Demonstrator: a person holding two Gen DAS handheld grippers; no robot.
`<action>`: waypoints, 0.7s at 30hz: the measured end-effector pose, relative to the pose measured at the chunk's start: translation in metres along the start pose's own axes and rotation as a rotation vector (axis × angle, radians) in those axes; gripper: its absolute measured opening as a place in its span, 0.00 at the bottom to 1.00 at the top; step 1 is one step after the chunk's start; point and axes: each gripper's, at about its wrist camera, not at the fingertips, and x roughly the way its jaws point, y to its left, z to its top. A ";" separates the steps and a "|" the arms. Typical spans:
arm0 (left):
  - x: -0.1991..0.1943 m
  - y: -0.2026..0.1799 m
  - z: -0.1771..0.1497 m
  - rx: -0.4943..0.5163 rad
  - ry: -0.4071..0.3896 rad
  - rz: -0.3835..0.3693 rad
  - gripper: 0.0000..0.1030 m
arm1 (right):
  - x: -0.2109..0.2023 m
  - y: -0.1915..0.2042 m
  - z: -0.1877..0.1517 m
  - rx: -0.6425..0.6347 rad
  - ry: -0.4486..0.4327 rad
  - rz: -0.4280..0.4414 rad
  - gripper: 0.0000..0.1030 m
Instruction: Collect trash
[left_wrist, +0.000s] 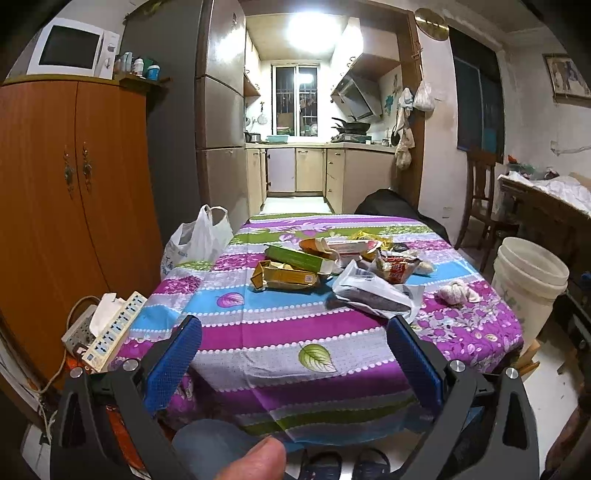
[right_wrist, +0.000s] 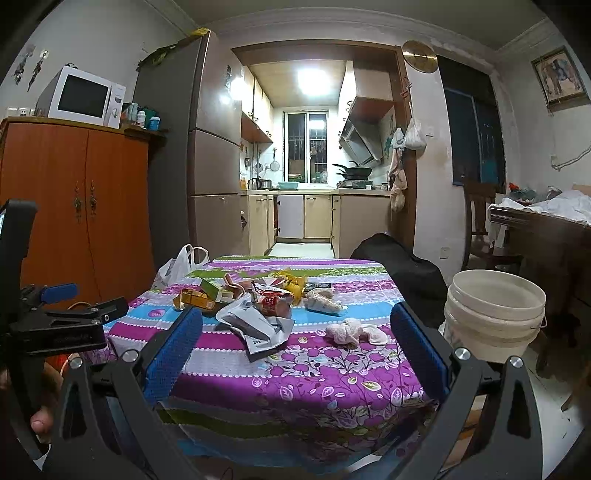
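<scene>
Trash lies in a heap on the striped floral tablecloth (left_wrist: 280, 332) (right_wrist: 314, 373): a green box (left_wrist: 297, 258), a crushed yellow carton (left_wrist: 284, 278) (right_wrist: 194, 297), a red snack wrapper (left_wrist: 397, 269) (right_wrist: 271, 301), a grey-and-white plastic mailer (left_wrist: 373, 293) (right_wrist: 255, 326) and a crumpled pale tissue (left_wrist: 458, 291) (right_wrist: 351, 330). A white bucket (left_wrist: 528, 284) (right_wrist: 493, 317) stands to the right of the table. My left gripper (left_wrist: 293, 326) is open, short of the heap at the near edge. My right gripper (right_wrist: 295, 319) is open too, with nothing between its fingers.
A white plastic bag (left_wrist: 201, 236) (right_wrist: 177, 267) hangs at the table's far left corner. A power strip and a tissue box (left_wrist: 107, 328) sit left of the table. An orange cabinet (left_wrist: 66, 206) stands at left, a black bag (right_wrist: 402, 269) behind the table, a chair (left_wrist: 480, 199) and sideboard at right.
</scene>
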 end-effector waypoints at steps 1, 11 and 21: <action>0.000 -0.001 0.000 0.001 -0.001 0.000 0.96 | 0.000 0.000 0.000 0.001 -0.001 0.002 0.95; -0.004 -0.005 0.000 0.011 -0.006 -0.022 0.96 | 0.000 0.003 0.001 -0.002 -0.001 0.008 0.95; -0.006 -0.007 0.000 0.015 -0.011 -0.027 0.96 | 0.000 0.005 0.001 -0.002 0.000 0.010 0.95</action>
